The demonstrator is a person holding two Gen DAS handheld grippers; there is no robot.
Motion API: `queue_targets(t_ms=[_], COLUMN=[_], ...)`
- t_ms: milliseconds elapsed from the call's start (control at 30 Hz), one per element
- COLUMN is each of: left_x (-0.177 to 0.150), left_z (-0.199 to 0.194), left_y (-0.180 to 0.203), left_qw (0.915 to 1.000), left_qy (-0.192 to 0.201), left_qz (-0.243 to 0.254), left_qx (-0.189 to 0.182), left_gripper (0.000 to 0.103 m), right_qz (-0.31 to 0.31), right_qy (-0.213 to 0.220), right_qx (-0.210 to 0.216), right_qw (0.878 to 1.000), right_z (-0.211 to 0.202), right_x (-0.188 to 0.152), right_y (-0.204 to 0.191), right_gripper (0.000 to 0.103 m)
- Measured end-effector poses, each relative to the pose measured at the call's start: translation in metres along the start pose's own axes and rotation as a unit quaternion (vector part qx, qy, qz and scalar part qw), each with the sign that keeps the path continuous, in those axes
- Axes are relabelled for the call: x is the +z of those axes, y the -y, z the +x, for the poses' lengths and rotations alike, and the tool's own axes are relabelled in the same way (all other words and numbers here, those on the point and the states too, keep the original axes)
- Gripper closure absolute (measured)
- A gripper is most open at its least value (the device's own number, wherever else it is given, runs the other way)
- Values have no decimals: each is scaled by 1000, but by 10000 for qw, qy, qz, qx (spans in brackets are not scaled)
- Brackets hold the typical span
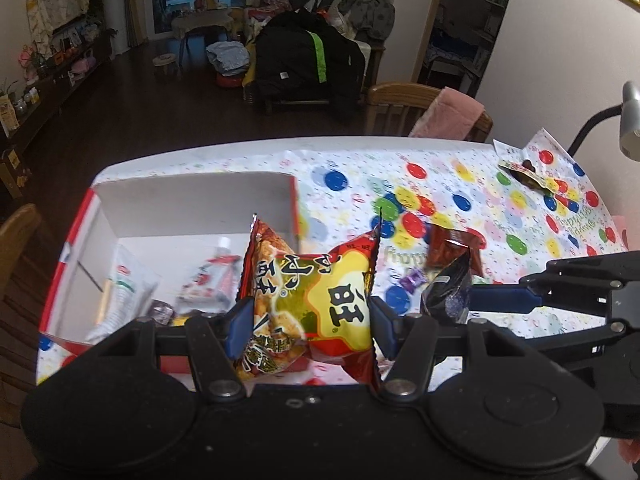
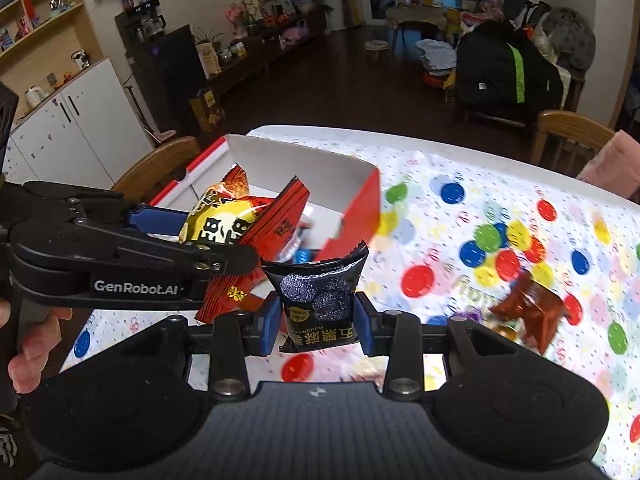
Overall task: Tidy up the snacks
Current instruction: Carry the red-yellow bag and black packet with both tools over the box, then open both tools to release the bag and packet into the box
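Observation:
My left gripper is shut on a red and yellow snack bag, held above the table just right of the white box with red sides. The same bag and left gripper show at the left of the right wrist view. My right gripper is shut on a small black sesame snack packet, also lifted off the table. That black packet and the right gripper appear at the right of the left wrist view. Several wrapped snacks lie inside the box.
A brown-red packet and a small purple candy lie on the dotted tablecloth. Another wrapper sits at the far right, near a lamp. Wooden chairs stand around the table. A hand holds the left gripper.

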State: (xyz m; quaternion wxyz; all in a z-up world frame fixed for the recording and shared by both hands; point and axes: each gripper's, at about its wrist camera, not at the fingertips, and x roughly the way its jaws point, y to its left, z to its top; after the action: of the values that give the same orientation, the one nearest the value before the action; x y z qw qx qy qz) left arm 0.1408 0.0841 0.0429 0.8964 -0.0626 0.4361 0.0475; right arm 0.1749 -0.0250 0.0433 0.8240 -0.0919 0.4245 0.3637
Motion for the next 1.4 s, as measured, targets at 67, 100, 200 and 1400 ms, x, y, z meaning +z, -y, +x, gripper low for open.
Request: queue_targets(t_ms=[67,100,200,1400], left_x=[2,2,4,35], left_z=[-2,-3,-2,94], left_y=[-12,-18,-38,-148], left_qw=[10000,10000,9998,9957], left_qy=[26,40,52,-251], left_qz=[-22,-33,-106,78], left_qx=[31,62,148,893], left_gripper=[44,44,44,44], right_qz=[-35,-47,-44,74], right_qy=[-10,-15,-57,-1151], right_qx=[5,4,23,-207], right_qw=[10000,10000,10000,9931], right_z=[7,12,25,173], right_x=[6,9,19,44], right_y=[-8,-12,-22,-59], right_gripper=[65,65,65,65])
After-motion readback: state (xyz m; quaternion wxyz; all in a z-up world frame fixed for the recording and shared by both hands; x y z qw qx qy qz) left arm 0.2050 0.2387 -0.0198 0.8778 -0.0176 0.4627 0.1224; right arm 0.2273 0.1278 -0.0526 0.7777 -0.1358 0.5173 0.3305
